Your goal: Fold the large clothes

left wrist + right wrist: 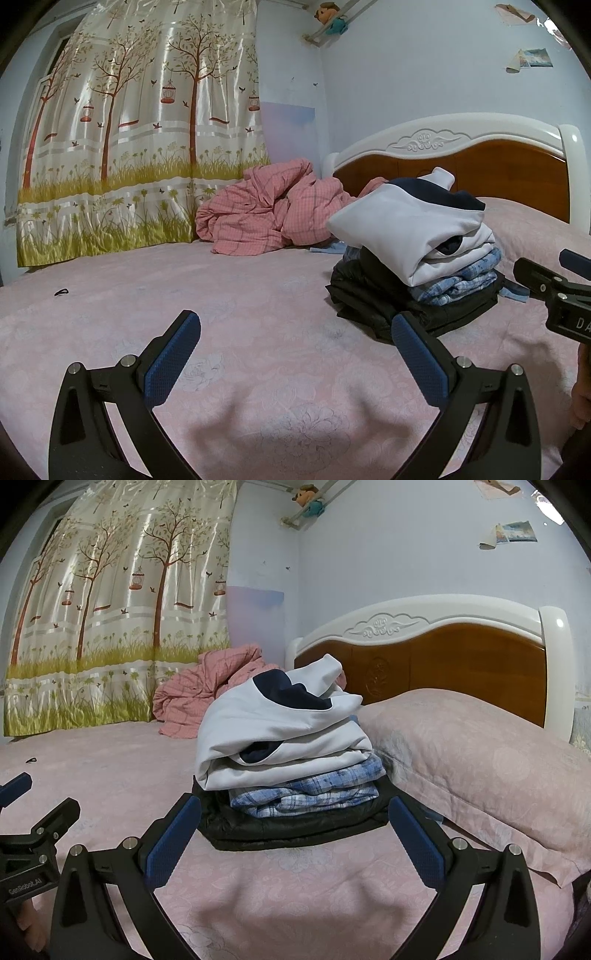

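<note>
A stack of folded clothes stands on the pink bed: a white and navy jacket (280,727) on top, a blue plaid shirt (306,794) under it, a black padded garment (295,827) at the bottom. In the left wrist view the same white jacket (406,229) and black garment (373,306) lie right of centre. My left gripper (295,321) hovers open over bare bedsheet, left of the stack. My right gripper (293,801) is open just in front of the stack, nothing between its blue pads. Each gripper shows at the other view's edge: the right gripper (554,288), the left gripper (33,812).
A crumpled pink checked quilt (266,210) lies at the back by the tree-print curtain (140,140). A pink pillow (480,760) rests against the white and wood headboard (443,657). A small dark loop (61,291) lies on the sheet at left.
</note>
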Demonstrator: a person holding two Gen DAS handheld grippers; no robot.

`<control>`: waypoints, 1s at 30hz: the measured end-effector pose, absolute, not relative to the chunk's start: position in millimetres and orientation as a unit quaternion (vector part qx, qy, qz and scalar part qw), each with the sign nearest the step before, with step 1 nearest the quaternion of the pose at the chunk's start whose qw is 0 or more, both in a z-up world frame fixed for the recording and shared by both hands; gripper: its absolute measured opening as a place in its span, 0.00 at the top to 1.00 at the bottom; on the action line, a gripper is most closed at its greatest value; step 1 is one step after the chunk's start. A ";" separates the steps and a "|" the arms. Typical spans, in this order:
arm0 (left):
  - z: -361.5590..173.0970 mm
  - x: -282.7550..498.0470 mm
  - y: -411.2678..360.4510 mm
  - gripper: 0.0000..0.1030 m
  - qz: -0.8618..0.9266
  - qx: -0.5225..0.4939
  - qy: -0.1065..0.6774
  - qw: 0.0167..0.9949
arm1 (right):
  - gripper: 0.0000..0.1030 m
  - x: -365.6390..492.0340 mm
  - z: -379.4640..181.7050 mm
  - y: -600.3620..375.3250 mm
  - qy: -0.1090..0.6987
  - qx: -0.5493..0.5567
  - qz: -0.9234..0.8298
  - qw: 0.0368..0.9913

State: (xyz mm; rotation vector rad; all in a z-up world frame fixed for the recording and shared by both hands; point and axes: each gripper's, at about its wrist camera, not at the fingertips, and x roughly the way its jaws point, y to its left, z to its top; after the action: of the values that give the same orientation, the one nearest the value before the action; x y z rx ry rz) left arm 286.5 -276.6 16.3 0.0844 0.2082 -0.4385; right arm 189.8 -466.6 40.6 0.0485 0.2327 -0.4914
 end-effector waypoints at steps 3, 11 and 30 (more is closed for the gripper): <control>16.6 286.2 -276.5 0.00 -0.217 0.042 0.104 0.970 | 0.00 190.0 40.6 -466.5 0.115 0.023 -0.243 0.963; 14.9 286.6 -277.6 0.00 -0.218 0.044 0.107 0.969 | 0.00 190.1 39.8 -467.5 0.117 0.022 -0.243 0.963; 10.4 293.6 -276.5 0.00 -0.221 0.035 0.127 0.966 | 0.00 190.0 39.8 -466.8 0.119 0.022 -0.244 0.962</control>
State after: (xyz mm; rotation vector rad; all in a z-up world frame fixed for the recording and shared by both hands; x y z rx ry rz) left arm 293.6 -276.5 10.4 0.0717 0.2575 -0.4466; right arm 190.0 -466.8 39.8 0.0439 0.2406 -0.4934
